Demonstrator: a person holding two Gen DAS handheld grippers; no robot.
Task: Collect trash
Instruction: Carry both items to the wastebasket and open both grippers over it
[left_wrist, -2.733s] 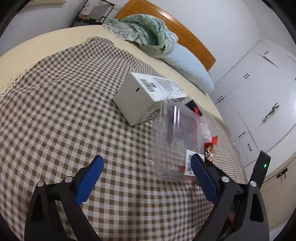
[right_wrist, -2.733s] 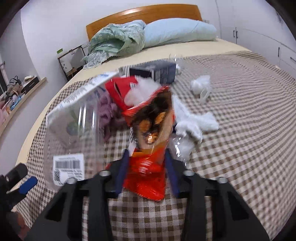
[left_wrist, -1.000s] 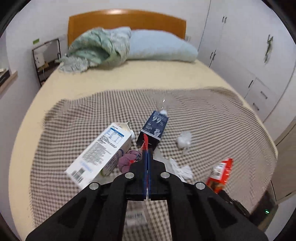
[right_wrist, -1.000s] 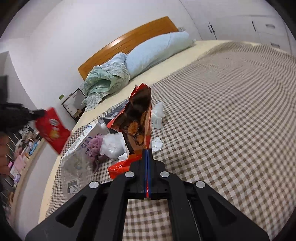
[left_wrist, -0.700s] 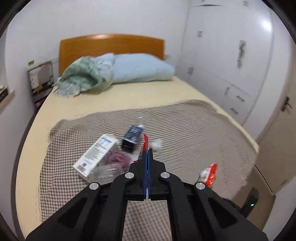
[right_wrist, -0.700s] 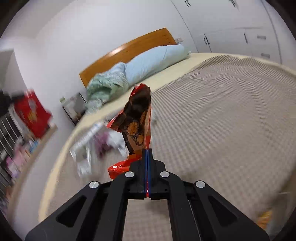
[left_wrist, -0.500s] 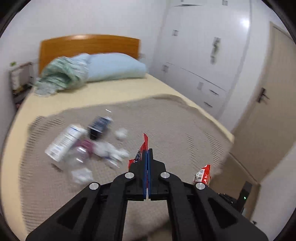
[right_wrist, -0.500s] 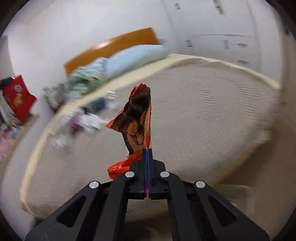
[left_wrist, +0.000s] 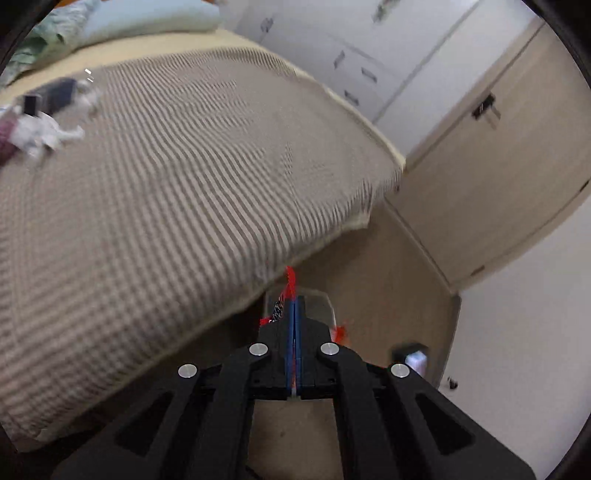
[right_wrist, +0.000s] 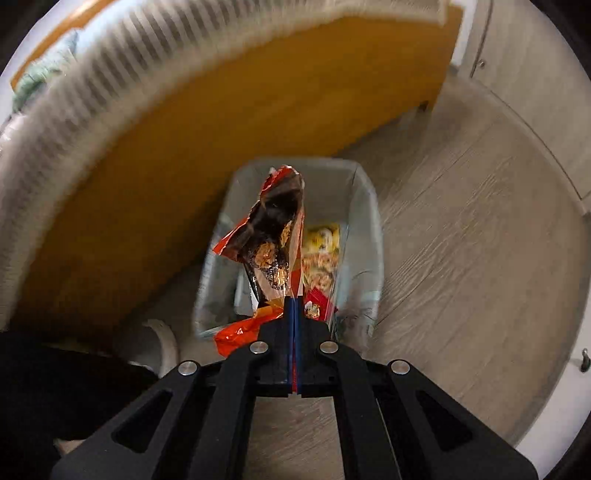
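— Both tongs were clamped on trash: the right gripper pinched a red snack wrapper by its bottom seam, and the left gripper pinched a thin red scrap, seen edge-on.

— Where was everything, largest first?

— A bed under a checked blanket filled the left wrist view, its foot corner at right. On the wooden floor just beside the bed's foot board stood a pale bin, already holding yellow and red packets. The right wrapper hung directly above the bin's opening. More litter lay near the blanket's far left edge.

— How would the wrapper handle?

— Likely very light, crinkly and slippery, so a firm pinch on a flat seam should suit it best.
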